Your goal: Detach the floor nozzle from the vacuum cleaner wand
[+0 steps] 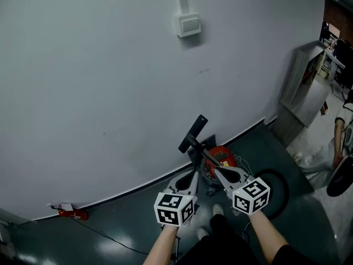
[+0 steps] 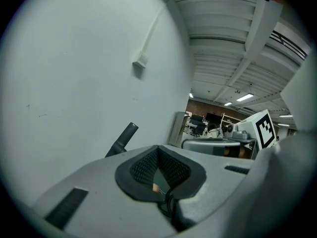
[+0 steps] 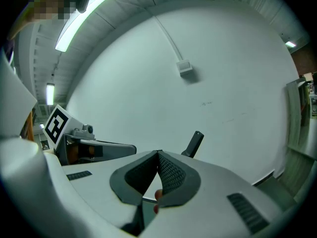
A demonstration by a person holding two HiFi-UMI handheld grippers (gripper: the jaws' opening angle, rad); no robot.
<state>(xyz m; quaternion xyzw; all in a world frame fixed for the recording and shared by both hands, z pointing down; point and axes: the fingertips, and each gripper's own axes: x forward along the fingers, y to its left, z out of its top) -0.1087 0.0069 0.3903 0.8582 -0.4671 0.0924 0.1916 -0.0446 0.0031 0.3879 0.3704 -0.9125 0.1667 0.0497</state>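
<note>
Head view: a red vacuum cleaner (image 1: 222, 155) stands on the dark floor (image 1: 121, 228) against a pale wall (image 1: 110, 93), its black handle (image 1: 194, 132) slanting up. The left gripper (image 1: 192, 176) and right gripper (image 1: 216, 169) point at it, close by. The floor nozzle cannot be made out.

Left gripper view: jaws clenched together, empty.

Right gripper view: jaws clenched, empty, handle ahead.

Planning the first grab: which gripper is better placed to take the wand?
Right gripper, probably: the wand stands just beside its shut fingers; from the left gripper it sits farther aside. Both empty.
</note>
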